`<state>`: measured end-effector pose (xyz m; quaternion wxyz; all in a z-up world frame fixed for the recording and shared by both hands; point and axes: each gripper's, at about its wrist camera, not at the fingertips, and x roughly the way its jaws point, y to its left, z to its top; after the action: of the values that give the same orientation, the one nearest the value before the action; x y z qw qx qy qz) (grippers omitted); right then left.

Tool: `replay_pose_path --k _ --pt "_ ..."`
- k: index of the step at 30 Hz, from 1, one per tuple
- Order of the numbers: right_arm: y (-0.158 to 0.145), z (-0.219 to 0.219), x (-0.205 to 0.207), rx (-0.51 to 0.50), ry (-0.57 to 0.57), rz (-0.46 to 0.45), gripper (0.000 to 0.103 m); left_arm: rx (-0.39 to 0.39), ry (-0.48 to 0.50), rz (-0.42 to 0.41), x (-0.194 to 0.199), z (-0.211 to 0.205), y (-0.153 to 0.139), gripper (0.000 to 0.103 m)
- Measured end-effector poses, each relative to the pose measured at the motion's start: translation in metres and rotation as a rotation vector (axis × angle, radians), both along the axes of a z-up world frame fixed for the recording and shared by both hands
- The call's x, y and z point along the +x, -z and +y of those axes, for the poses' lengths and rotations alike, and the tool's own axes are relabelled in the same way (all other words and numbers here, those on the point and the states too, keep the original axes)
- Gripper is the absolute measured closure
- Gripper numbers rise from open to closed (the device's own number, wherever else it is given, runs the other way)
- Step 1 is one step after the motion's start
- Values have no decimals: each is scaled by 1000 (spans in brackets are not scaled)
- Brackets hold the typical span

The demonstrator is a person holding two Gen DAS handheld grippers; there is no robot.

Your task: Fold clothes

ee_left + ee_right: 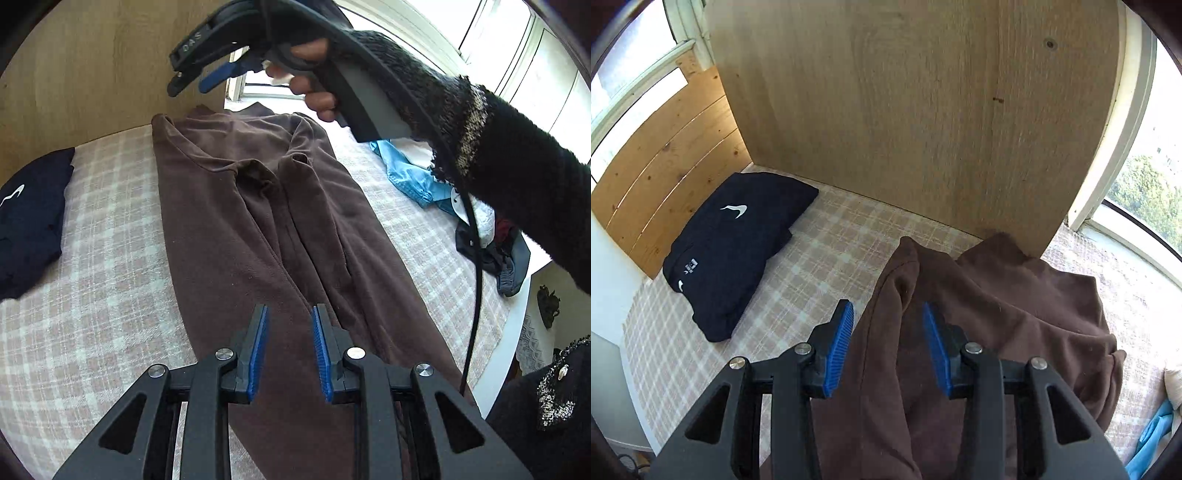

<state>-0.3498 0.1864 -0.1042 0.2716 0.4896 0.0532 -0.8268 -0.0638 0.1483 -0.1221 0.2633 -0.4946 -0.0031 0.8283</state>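
One brown garment, one folded navy garment, two claws.

We're looking at a bed under a pale pink-and-white checked cover, backed by a tall light-oak wooden panel. Left of it we've got knotty pine planks against the wall. White-framed windows curve around the right, green treetops outside, and bright daylight pours in.
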Motion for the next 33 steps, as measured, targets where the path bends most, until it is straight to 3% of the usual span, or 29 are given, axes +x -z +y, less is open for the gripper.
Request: replay_pose_path --k 8,10,16,18,22,26,29,30,33 --pt "44 -3 -45 -41 26 -123 64 -13 77 -66 -11 14 35 81" --pt "46 6 -48 -76 27 -137 94 -4 87 -73 -12 13 36 81" --pt "64 27 -52 -55 57 -144 93 10 99 -68 -10 11 36 81" --pt "50 31 -49 -41 85 -105 83 16 102 -69 -11 10 37 79" --pt "8 32 -28 -101 55 91 83 22 106 -68 -12 10 36 79" --pt "21 -2 -32 -69 -84 34 83 20 107 -62 -11 11 35 79" --pt "54 -2 -48 59 -55 -11 86 33 105 -61 -11 10 36 79" --pt "54 6 -51 53 -29 -24 91 36 103 -58 -11 10 36 79" --pt "5 57 -38 -83 63 25 87 24 103 -52 -8 10 33 78"
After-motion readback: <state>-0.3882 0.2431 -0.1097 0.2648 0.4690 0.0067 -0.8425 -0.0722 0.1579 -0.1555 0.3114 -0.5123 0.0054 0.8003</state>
